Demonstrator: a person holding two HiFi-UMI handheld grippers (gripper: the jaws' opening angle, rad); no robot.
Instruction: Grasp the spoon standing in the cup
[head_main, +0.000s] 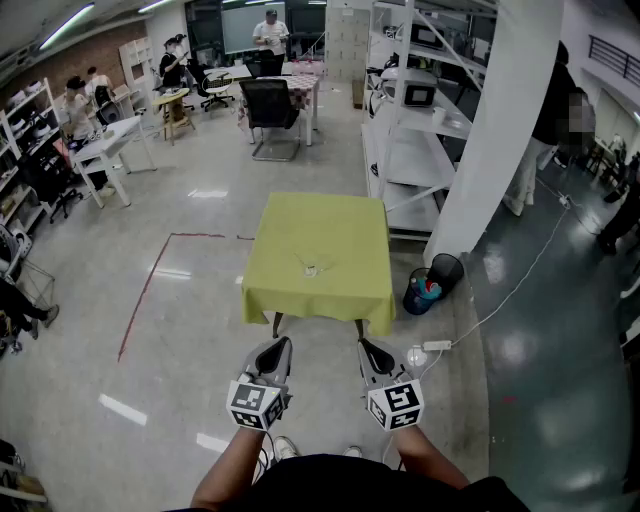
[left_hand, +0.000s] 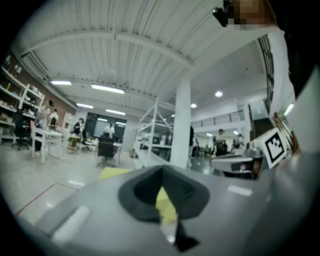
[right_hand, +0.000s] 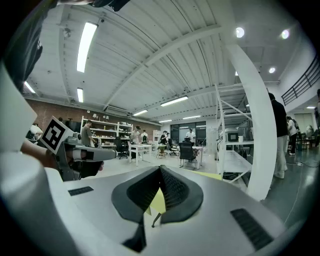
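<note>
The table with the yellow-green cloth (head_main: 340, 290) stands a few steps ahead in the head view. A small clear cup (head_main: 311, 268) stands near the table's front edge; something thin leans out of it, too small to make out as the spoon. Both grippers are held low in front of the person, well short of the table. The left gripper (head_main: 283, 345) and the right gripper (head_main: 364, 346) point at the table, fingertips together and nothing between them. In the left gripper view, the left gripper (left_hand: 162, 171) shows only yellow cloth behind its jaws. The right gripper (right_hand: 160, 169) shows the same in its own view.
A white pillar (head_main: 490, 140) and white shelving (head_main: 415, 120) stand right of the table. Two dark bins (head_main: 432, 282) sit at the pillar's foot, with a power strip (head_main: 437, 345) and cable on the floor. Red tape (head_main: 148, 290) marks the floor at left. People, desks and a black chair (head_main: 270, 105) are far behind.
</note>
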